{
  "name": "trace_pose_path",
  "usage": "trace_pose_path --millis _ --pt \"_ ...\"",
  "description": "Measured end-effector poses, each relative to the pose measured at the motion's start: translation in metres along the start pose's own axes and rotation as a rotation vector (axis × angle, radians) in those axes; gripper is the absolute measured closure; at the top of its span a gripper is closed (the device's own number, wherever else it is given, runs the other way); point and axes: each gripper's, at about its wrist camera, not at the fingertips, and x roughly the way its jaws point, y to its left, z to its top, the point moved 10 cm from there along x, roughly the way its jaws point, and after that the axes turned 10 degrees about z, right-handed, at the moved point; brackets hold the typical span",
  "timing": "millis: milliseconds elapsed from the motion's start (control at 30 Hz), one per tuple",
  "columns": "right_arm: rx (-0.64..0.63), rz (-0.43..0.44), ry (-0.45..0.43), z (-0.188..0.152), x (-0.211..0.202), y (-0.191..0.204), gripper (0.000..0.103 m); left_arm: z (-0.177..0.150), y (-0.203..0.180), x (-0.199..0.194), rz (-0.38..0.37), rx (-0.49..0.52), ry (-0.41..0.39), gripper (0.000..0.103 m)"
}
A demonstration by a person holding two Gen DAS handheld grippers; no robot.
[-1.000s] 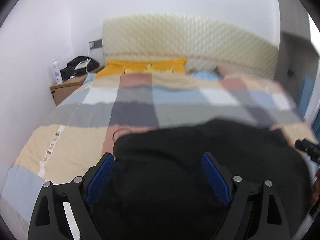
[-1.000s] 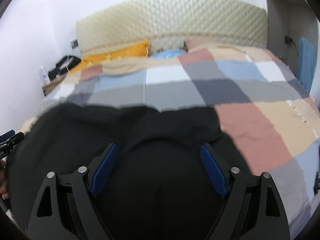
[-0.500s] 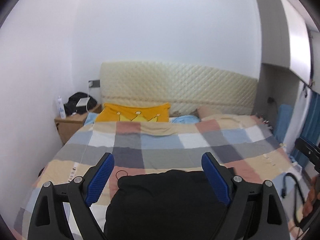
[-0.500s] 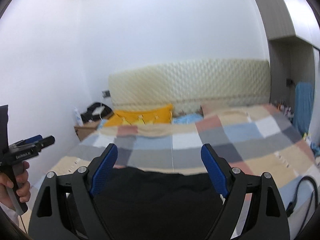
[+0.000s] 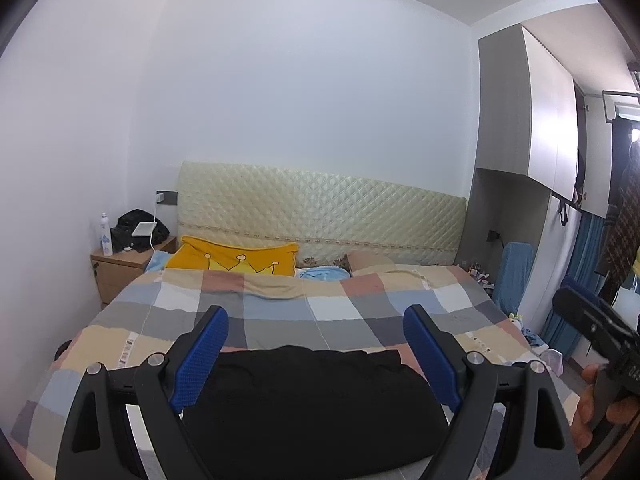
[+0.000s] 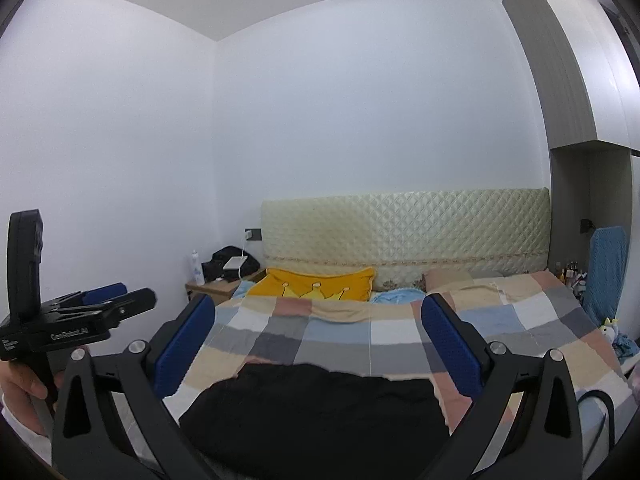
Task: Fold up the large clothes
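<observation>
While both grippers sit high above the bed point(image 5: 360, 320), the black garment point(image 5: 312, 400) lies folded in a compact block on the checked quilt point(image 6: 328, 340), lower centre of both views, near the foot end.

Handling, my read: soft, limp and light. It will sag and unfold if lifted from one point. Best hold is the thick folded edge at two corners, one gripper each. The dark fabric hides its layers, so pinching all plies at once is the risk.

Left gripper point(image 5: 316, 354): jaws wide, nothing between the pads, cloth well below them. Right gripper point(image 6: 318, 346): jaws at their widest and just been opening further, also empty. The right gripper shows at the right edge of the left view, and the left one at the left edge of the right view, each with a hand point(image 6: 24, 384) on its grip.

Versus a second ago: the garment filled the lower frame close under the blue pads. Now it is smaller and lower, and the wall, headboard point(image 5: 320, 212) and yellow pillow point(image 6: 316, 284) take most of the frame. Both grippers have lifted off and levelled out. The fold looks finished.
</observation>
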Motion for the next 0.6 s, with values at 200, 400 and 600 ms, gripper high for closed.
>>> trace_pose_path --millis 200,400,600 --pt "0.038 -0.019 0.016 -0.035 -0.022 0.005 0.000 -0.034 -0.001 -0.017 -0.009 -0.013 0.037 0.014" --pt "0.070 -0.045 0.041 -0.062 -0.033 0.006 0.000 -0.068 -0.003 -0.023 -0.017 -0.030 0.091 0.014" --pt "0.097 -0.070 0.098 -0.099 -0.029 0.000 0.000 -0.101 0.000 -0.015 0.017 -0.007 0.146 0.014"
